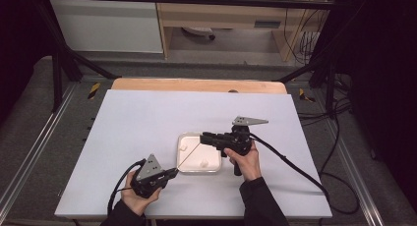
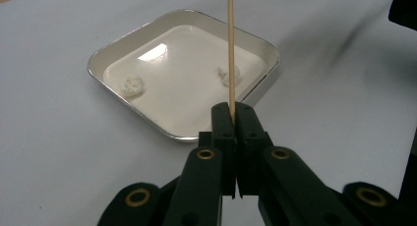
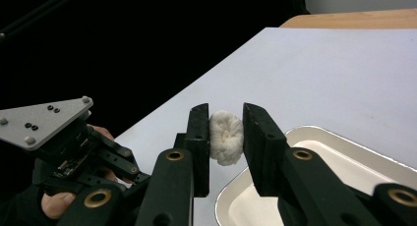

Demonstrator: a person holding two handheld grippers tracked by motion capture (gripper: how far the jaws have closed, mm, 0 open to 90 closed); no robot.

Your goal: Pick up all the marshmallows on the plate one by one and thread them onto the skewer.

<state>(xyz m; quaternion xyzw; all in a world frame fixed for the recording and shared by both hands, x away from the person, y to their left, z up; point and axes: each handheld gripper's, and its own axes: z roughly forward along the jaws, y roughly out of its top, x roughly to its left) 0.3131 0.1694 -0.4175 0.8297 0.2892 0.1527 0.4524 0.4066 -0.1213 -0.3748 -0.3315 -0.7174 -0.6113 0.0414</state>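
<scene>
Currently on the table (image 1: 147, 118), read left to right:

Item one: left claw (image 1: 173, 173), jaws pressed together on the lower end of a thin wooden skewer (image 2: 230, 49). The skewer slants up over the tray toward the right claw. Judged light, stiff along its length but easily snapped; best held low, as now, leaving the tip free.

Item two: shallow white tray (image 2: 98, 64), square with rounded corners, just ahead of the left claw. Two small white dough-like balls lie in it, one near the left wall (image 2: 132, 85), one behind the skewer (image 2: 237, 74).

Item three: right claw (image 3: 226, 132), held above the tray's edge, jaws clamped on a third white ball (image 3: 226, 136) at its two flanks. This piece looks soft, light and slightly sticky; a hard squeeze would likely flatten it. A gentle hold on the sides keeps its centre open to the skewer tip.
</scene>
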